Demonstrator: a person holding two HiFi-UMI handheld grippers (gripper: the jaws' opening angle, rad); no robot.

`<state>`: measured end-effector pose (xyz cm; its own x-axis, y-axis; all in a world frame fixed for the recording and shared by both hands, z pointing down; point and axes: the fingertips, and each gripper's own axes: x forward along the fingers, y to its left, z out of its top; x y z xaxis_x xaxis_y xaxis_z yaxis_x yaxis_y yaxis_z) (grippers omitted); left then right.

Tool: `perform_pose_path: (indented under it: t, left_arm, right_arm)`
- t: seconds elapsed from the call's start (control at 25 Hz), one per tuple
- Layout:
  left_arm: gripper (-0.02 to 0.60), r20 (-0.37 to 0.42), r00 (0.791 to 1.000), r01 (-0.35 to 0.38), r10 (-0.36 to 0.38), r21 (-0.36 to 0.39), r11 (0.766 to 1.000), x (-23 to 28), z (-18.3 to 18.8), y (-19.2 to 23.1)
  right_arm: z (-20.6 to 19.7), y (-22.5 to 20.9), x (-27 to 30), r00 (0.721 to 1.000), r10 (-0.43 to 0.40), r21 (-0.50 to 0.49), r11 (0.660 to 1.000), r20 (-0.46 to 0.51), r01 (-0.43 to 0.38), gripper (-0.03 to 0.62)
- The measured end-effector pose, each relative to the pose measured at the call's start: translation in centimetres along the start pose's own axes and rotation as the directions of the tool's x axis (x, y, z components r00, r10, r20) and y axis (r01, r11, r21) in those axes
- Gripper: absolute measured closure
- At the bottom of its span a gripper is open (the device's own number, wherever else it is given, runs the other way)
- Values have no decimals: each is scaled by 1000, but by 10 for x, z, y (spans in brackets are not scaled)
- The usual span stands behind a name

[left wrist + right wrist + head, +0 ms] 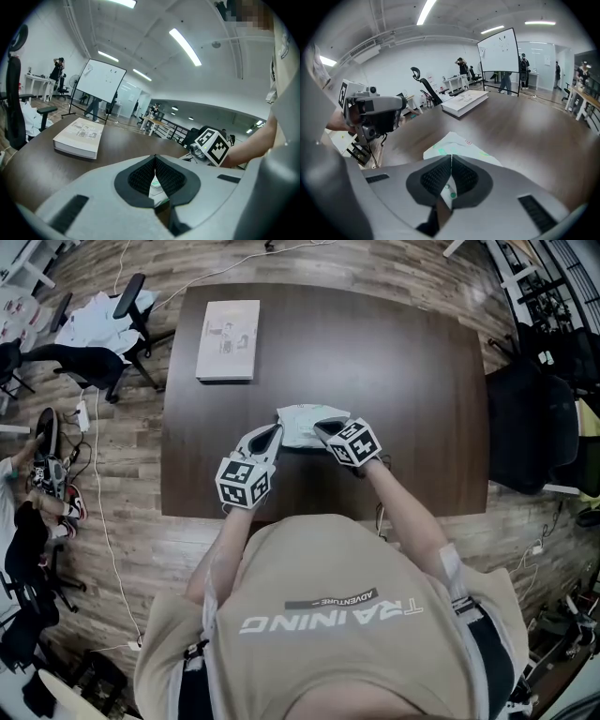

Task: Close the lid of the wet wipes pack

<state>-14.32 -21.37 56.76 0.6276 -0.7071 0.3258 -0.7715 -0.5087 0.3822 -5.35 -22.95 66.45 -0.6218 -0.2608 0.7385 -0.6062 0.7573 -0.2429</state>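
Left tool (276,432), right tool (324,428), both clamped on wet wipes pack (302,420), on table (412,381)

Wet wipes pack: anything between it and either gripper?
Nothing visible. The left gripper and right gripper both pinch the wet wipes pack at opposite ends; the book lies well clear.

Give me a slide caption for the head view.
Left gripper and right gripper pinch the wet wipes pack on a dark table, a book beyond.
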Motion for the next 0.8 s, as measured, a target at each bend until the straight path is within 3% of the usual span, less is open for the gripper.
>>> perform_pose_path:
  t: [0.8]
  left_arm:
    - [571,-40,999,27,-29,-49,998,16,-15,7]
  right_arm:
    - [-15,2,24,995,-9,-50,999,-95,4,579]
